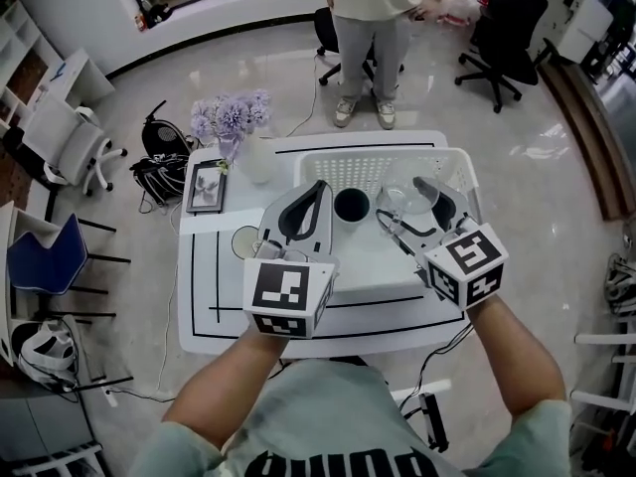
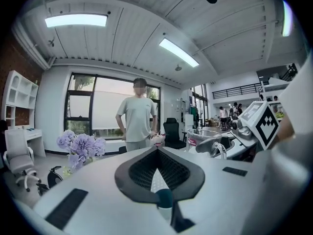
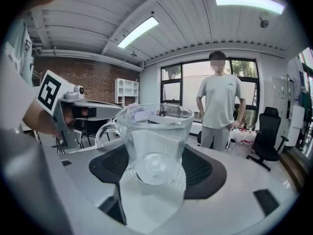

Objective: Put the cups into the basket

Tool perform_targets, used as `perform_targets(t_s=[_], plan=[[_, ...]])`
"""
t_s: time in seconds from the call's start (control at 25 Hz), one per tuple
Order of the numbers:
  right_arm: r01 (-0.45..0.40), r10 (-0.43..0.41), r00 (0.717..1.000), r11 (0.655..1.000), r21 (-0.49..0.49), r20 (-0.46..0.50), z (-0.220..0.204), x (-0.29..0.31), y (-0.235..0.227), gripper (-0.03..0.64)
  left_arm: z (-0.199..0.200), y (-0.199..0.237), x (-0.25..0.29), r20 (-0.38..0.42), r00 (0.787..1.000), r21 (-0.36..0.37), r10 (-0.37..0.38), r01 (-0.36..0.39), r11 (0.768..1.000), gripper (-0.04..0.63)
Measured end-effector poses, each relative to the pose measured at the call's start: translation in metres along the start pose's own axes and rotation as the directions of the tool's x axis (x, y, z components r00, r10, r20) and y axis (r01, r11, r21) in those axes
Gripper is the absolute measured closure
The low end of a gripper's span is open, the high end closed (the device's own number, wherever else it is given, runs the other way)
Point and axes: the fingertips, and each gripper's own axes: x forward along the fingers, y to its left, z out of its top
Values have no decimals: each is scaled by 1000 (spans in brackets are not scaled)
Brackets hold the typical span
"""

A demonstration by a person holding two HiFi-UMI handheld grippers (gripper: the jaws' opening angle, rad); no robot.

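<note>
The right gripper [image 1: 409, 207] is clamping a glass cup [image 3: 155, 141] between its jaws, which are standing wide around the cup's body. The cup is sitting upright, and its handle is pointing left in the right gripper view. In the head view it is lying within the outline of the right part of the white basket [image 1: 452, 167], though I cannot tell whether it is touching the bottom. The basket is resting at the far side of the worktop [image 1: 214, 296]. The left gripper [image 1: 318, 189] is hovering just left of the right one, its jaws meeting at the tips with nothing between them. A black cup [image 1: 350, 205] is showing between the two grippers and appears to be standing inside the basket near its left end. A pale cup [image 1: 245, 241] is sitting on the worktop, left of the left gripper. Farther left, a frame [image 1: 206, 186] and purple flowers [image 1: 231, 115] are standing on the worktop, and a person [image 1: 370, 28] is standing on the floor beyond it
</note>
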Motion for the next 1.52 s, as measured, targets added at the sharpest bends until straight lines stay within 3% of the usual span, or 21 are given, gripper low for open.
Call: perform_targets(t_s=[0.48, 0.76, 1.52], plan=[[-78, 75, 995, 996, -49, -63, -18, 30, -33, 285, -13, 3, 21, -29, 999, -9, 16, -16, 1000, 592], [-91, 79, 986, 993, -77, -149, -58, 45, -40, 285, -13, 7, 23, -23, 1000, -15, 9, -9, 1000, 592], [-100, 69, 928, 993, -66, -366, -127, 80, -50, 285, -23, -3, 37, -28, 998, -43, -55, 54, 998, 592]])
